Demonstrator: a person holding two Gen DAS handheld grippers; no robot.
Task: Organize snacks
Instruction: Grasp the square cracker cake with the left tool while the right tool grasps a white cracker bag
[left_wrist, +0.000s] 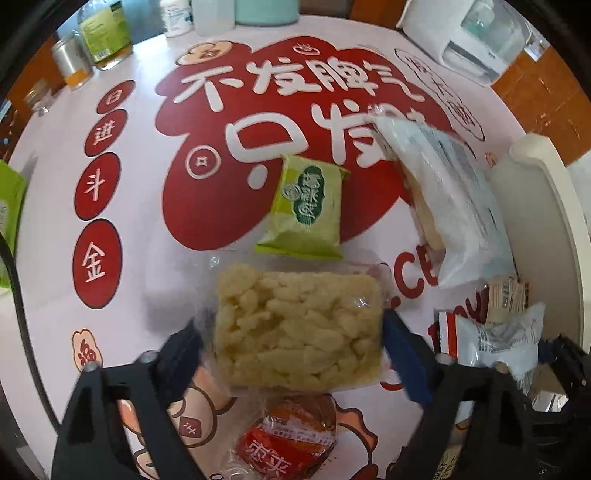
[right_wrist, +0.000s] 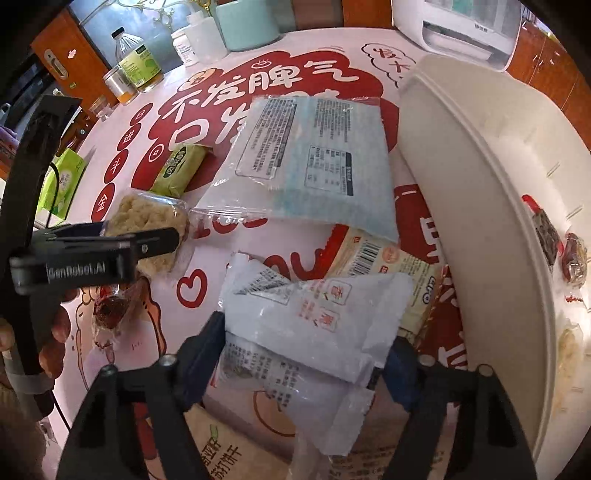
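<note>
Left gripper fingers straddling rice-crisp pack, right gripper fingers astride white pouch, both spread.

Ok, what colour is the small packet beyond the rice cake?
Light green packet, darker green emblem; left wrist view.

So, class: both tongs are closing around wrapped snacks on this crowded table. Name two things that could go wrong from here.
1. The left tongs straddle the rice crisp cake; squeezing hard could crumble it inside its clear wrapper.
2. The right tongs flank a white packet lying atop another wrapper; they may pinch both or slip on the loose film, dragging neighbours beside the cream bin.
</note>
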